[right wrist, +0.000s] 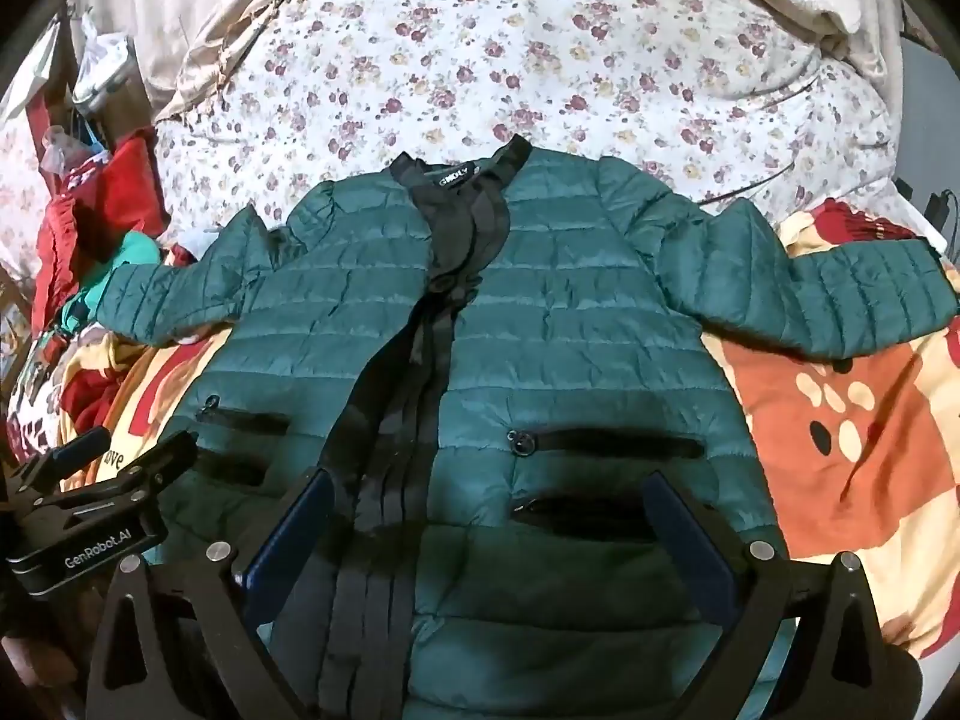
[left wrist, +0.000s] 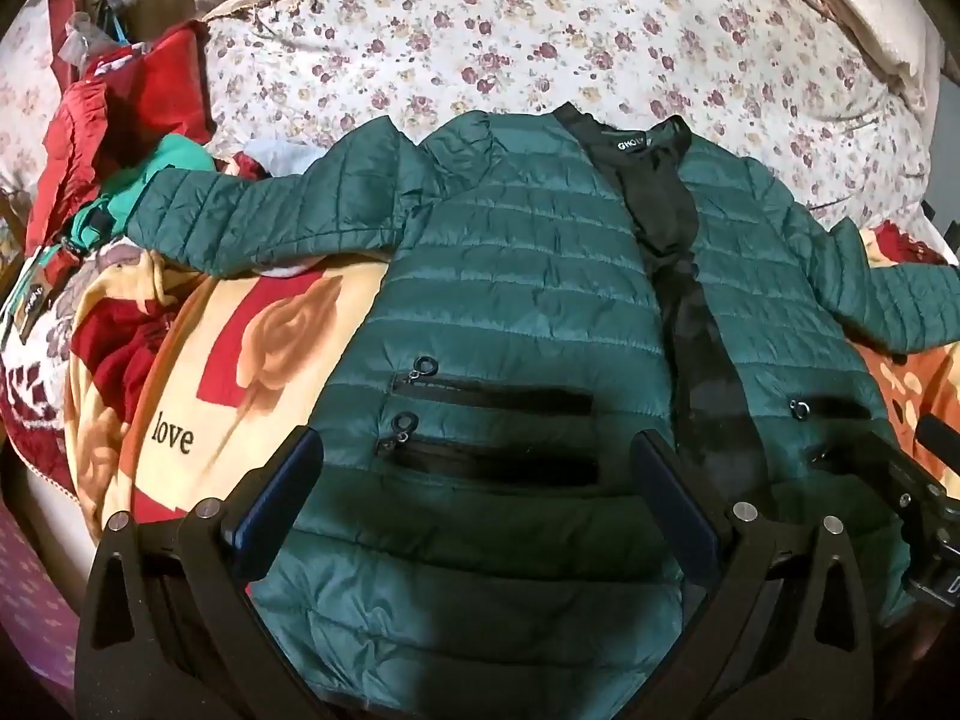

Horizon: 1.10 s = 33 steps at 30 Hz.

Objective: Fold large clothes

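A heap of red and green clothes (left wrist: 114, 168) sits at the left edge of the bed (left wrist: 480, 30), out of the way. The green jacket (left wrist: 510, 276) lies front-up on the blanket (left wrist: 198, 372), sleeves spread flat, ready for folding. The left hand-held gripper (left wrist: 477, 468) hovers wide and empty above the hem; beside it the right hand-held gripper (right wrist: 489, 507) does likewise, jaws gaping, holding nothing.
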Each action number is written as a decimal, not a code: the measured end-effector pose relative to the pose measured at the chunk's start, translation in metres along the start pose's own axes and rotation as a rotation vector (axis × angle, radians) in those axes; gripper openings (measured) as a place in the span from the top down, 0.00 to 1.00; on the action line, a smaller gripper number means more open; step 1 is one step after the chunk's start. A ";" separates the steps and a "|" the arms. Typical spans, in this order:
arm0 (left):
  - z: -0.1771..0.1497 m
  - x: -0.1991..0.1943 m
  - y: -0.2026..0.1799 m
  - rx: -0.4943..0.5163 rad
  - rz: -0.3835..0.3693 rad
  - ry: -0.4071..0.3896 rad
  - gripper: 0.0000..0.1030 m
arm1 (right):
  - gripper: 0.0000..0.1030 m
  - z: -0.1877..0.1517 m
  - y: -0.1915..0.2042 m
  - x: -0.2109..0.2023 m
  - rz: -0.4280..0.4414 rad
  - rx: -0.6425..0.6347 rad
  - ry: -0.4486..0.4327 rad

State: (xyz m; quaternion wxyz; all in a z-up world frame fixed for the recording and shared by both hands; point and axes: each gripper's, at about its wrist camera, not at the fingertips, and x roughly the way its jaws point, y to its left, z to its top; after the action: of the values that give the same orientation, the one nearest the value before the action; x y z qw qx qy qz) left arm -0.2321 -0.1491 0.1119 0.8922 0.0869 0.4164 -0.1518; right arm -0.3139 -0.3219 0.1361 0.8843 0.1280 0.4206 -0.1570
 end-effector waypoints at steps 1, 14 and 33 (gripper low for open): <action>0.000 0.000 0.000 0.001 0.001 -0.001 0.01 | 0.00 -0.001 0.000 0.000 -0.003 0.001 -0.001; -0.008 0.000 -0.006 0.025 -0.006 0.001 0.01 | 0.00 0.001 -0.003 0.001 0.004 -0.012 0.013; -0.012 0.003 -0.006 0.013 -0.021 0.008 0.01 | 0.00 -0.004 0.000 0.006 0.017 0.012 -0.041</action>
State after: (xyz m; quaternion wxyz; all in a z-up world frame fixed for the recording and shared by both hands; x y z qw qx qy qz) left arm -0.2411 -0.1519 0.1022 0.8882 0.0891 0.4200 -0.1636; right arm -0.3132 -0.3218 0.1284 0.8933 0.1337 0.4004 -0.1543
